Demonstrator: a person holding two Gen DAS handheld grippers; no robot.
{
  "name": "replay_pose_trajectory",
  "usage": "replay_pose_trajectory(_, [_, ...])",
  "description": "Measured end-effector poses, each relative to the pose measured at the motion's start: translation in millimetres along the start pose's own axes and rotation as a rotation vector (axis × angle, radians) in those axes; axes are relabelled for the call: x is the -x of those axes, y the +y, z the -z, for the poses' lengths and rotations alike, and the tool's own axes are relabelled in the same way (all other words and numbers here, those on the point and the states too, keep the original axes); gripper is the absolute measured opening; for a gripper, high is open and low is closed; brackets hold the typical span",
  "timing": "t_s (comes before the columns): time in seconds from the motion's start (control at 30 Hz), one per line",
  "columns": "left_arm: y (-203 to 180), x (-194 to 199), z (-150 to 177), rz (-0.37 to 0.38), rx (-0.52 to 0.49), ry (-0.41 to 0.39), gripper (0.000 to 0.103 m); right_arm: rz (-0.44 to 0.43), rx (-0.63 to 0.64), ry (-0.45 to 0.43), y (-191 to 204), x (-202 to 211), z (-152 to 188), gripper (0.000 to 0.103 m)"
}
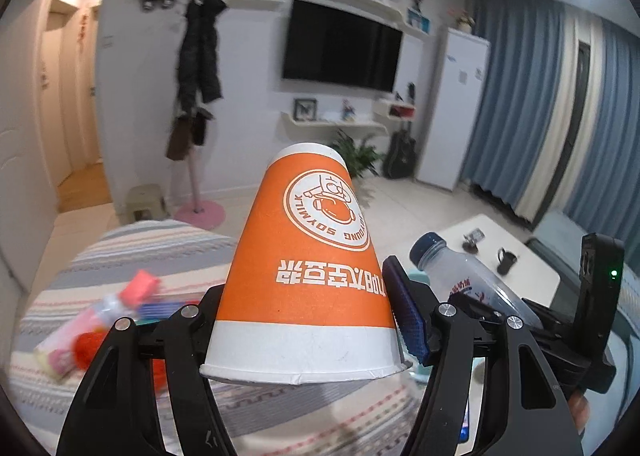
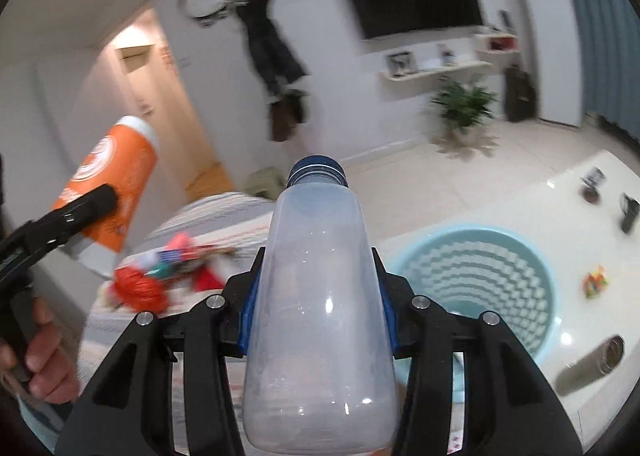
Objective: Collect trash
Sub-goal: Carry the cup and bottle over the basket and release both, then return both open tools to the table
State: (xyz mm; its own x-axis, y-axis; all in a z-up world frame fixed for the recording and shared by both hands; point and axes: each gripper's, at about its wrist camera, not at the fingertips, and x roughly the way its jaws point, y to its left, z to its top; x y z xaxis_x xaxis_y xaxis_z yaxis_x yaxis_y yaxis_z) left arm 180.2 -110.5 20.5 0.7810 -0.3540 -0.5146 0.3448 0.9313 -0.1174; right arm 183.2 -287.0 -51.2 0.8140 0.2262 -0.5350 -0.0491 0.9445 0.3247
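My left gripper (image 1: pixel 308 320) is shut on an orange and white paper cup (image 1: pixel 308 256), held upside down in the air above a striped cloth surface (image 1: pixel 120 252). The cup also shows in the right wrist view (image 2: pixel 112 191). My right gripper (image 2: pixel 316 308) is shut on a clear plastic bottle (image 2: pixel 320 296) with a blue cap; it also shows in the left wrist view (image 1: pixel 460 276). A light blue basket (image 2: pixel 480 284) sits just right of the bottle, below it. Blurred trash lies on the cloth: a red wad (image 2: pixel 136 288) and a pink-capped bottle (image 1: pixel 100 320).
A white table (image 2: pixel 540 207) holds a small colourful scrap (image 2: pixel 596 282), a black mug (image 2: pixel 630 213) and a metal flask (image 2: pixel 592 368). Beyond are a coat stand (image 1: pixel 196 95), a stool (image 1: pixel 144 199), a wall TV (image 1: pixel 340 43) and a plant (image 1: pixel 356 155).
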Motion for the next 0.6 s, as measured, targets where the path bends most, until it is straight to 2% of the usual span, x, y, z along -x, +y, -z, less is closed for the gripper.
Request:
replay_pose_trajectory(0.07, [-14,-23,3,0.016,-0.014,0.040,0.064,0.061,-0.055,0.022,-32,-12,4,0.044])
replay_pose_trajectory(0.23, [-44,-92,23,0.057,-0.040,0.186,0.064,0.143,-0.203,0.104,-101,-44,26,0.044])
replay_pose_trajectory(0.3, [-52,-121,37,0.104,-0.019,0.264,0.064,0.162,-0.239,0.134,-122,-53,37,0.044])
replay_pose_trajectory(0.43, [-66,-158,62,0.122,-0.032,0.363,0.064,0.205,-0.303,0.200,-153,-69,58,0.044])
replay_pose_trajectory(0.5, [-71,-168,69,0.117,-0.049,0.384,0.064,0.210,-0.329,0.218,-160,-75,62,0.044])
replay_pose_trajectory(0.57, [-77,-176,76,0.117,-0.068,0.402,0.059,0.214,-0.345,0.234,-168,-79,68,0.044])
replay_pose_trajectory(0.6, [-80,-179,76,0.115,-0.074,0.407,0.061,0.217,-0.351,0.239,-169,-81,68,0.044])
